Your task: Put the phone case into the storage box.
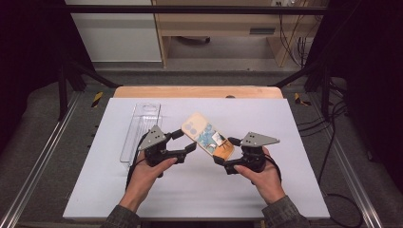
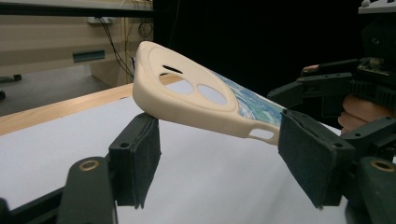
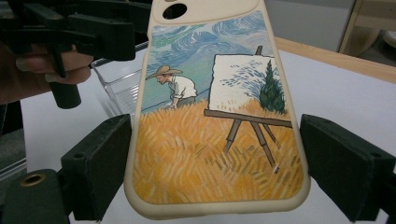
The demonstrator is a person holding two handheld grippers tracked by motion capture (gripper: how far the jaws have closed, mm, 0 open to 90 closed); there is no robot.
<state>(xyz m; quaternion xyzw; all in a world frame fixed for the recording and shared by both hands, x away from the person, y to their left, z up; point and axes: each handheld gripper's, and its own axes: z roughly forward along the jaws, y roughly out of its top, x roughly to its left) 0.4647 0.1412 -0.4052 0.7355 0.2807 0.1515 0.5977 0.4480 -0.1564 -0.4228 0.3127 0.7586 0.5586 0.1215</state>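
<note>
A cream phone case (image 1: 204, 133) with a painted wheat-field picture hangs tilted above the white table. My right gripper (image 1: 224, 149) is shut on its lower end, and in the right gripper view both pads (image 3: 105, 158) press the case's (image 3: 215, 140) long sides. My left gripper (image 1: 184, 141) is at the camera-hole end with its jaws apart. In the left gripper view the case (image 2: 196, 100) lies just above and beyond the pads (image 2: 140, 144). One pad sits under its corner and the other in front of its long edge, so neither clamps it.
A clear plastic tray (image 1: 142, 123) lies on the white table top (image 1: 199, 190) to the left of my left hand, and its corner (image 3: 116, 84) sits behind the case. A wooden strip (image 1: 197, 91) runs along the far edge. Black frame posts stand at both sides.
</note>
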